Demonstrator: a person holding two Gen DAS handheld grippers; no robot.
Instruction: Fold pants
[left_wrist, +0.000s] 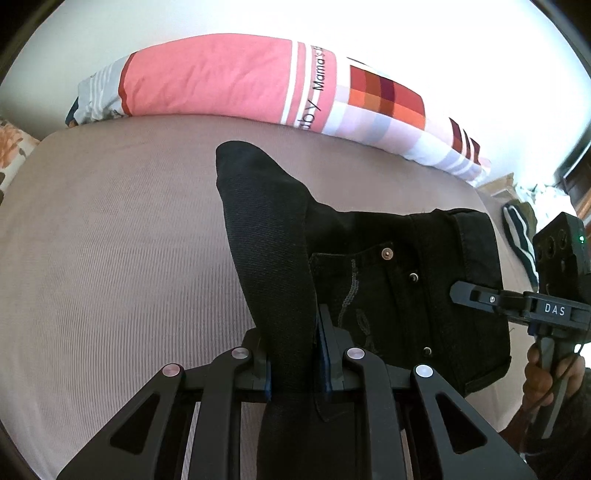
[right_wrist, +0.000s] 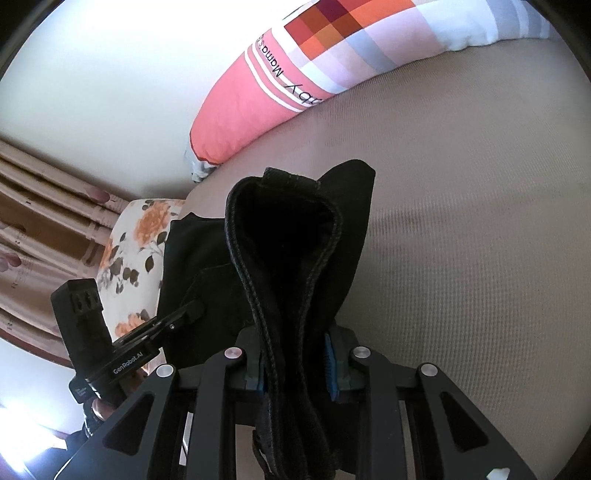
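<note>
**Both grippers clamped on pants, over the bed**

While the black pants hang over the beige bed, the left hand-held gripper is clenched on a dark fabric fold that rises between its blue pads. Right hand-held gripper grips the thick seamed edge, probably the waistband; view's too dark to be sure. From the left wrist camera, the right unit sits at the pants' right edge near the rivets. Long pink-and-check pillow lies along the far side of the bed, floral cushion at the corner.
</note>
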